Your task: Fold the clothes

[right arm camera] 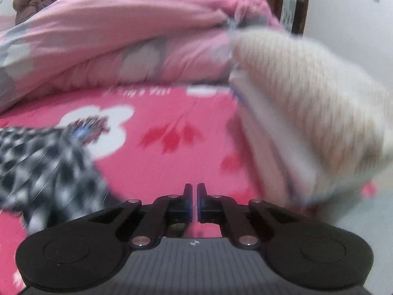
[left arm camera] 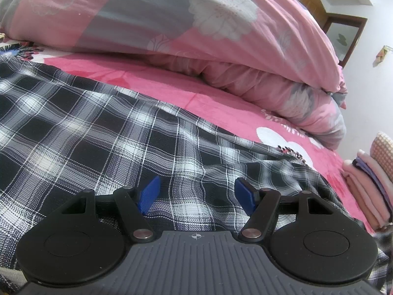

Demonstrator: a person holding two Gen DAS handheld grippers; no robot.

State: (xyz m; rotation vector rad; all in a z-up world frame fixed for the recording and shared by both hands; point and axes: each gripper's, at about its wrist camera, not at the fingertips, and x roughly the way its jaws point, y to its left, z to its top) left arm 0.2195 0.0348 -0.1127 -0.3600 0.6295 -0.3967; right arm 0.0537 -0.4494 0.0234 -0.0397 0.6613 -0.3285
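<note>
Your left gripper (left arm camera: pixel 196 196) hangs low over the plaid garment (left arm camera: pixel 98 127), its jaws spread wide with the blue pads (left arm camera: pixel 150 194) well apart; nothing is pinched between them, and only checked cloth shows in the gap; whether the pads touch the cloth you cannot tell from this view. The plaid garment lies spread and wrinkled across the pink flowered sheet (left arm camera: pixel 221 93), filling the near and left part of your left wrist view; behind it a bulky pink and grey quilt (left arm camera: pixel 196 24) is heaped along the far side of the bed. At the right edge of that view a stack of folded clothes (left arm camera: pixel 368 186) sits near the bed's edge, beside the plaid garment's loose end; beyond the quilt a brown wooden cabinet (left arm camera: pixel 343 24) stands against the white wall.

Your right gripper (right arm camera: pixel 194 202) has its jaws pressed together with only a thin slit between the pads; nothing is caught in them. It points over bare pink sheet (right arm camera: pixel 172 113); the plaid garment (right arm camera: pixel 44 167) lies blurred to its left, apart from the tips; a cream ribbed piece of the folded stack (right arm camera: pixel 307 93) looms blurred at the right. A person in a purple jacket (right arm camera: pixel 32 0) sits beyond the quilt (right arm camera: pixel 110 36) in the far left corner.
</note>
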